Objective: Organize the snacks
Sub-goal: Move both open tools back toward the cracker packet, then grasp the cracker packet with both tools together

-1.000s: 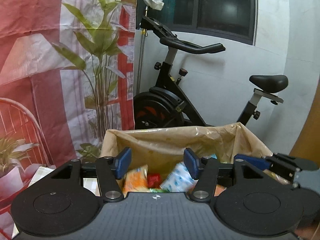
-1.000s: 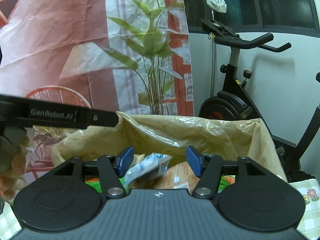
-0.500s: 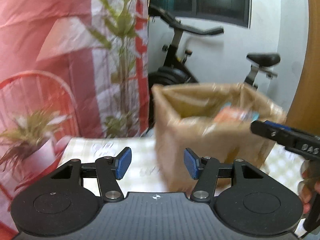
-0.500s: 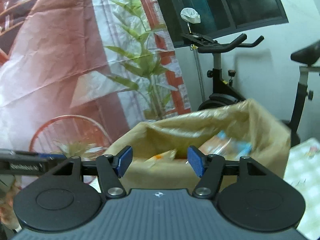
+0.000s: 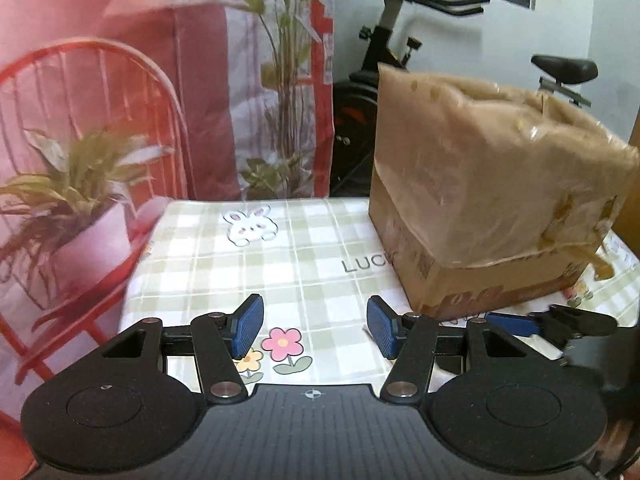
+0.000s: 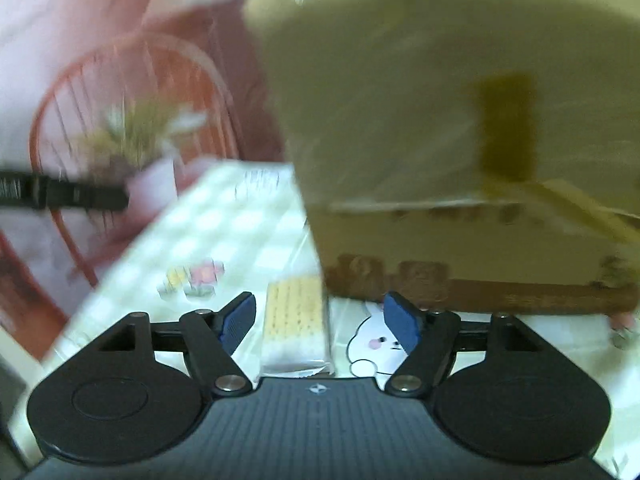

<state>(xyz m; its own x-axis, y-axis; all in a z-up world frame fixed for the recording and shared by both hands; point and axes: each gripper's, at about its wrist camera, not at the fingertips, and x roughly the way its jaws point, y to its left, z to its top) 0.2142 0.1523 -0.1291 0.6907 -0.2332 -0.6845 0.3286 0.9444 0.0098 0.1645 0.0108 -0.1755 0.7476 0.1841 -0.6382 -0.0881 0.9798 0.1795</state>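
Observation:
A cardboard box point(image 5: 480, 208) lined with a tan plastic bag stands on the checked tablecloth point(image 5: 248, 264); its inside is hidden from here. My left gripper point(image 5: 314, 330) hangs open over the cloth, left of the box, with nothing between its blue pads. My right gripper point(image 6: 320, 322) is low in front of the box point(image 6: 440, 160), its jaws opening. A clear pack of pale yellow crackers point(image 6: 296, 320) lies on the cloth between its fingers, apart from both pads. The right gripper's blue finger point(image 5: 516, 322) shows at the left view's right edge.
An exercise bike point(image 5: 384, 40) stands behind the table. A red printed backdrop point(image 5: 120, 80) with a chair and plants hangs to the left. The table's left edge point(image 5: 132, 280) is close. The right wrist view is motion-blurred.
Both grippers have pulled back from above the box and dropped to table level in front of it. The right gripper's jaws have widened, and the cracker pack now lies between them.

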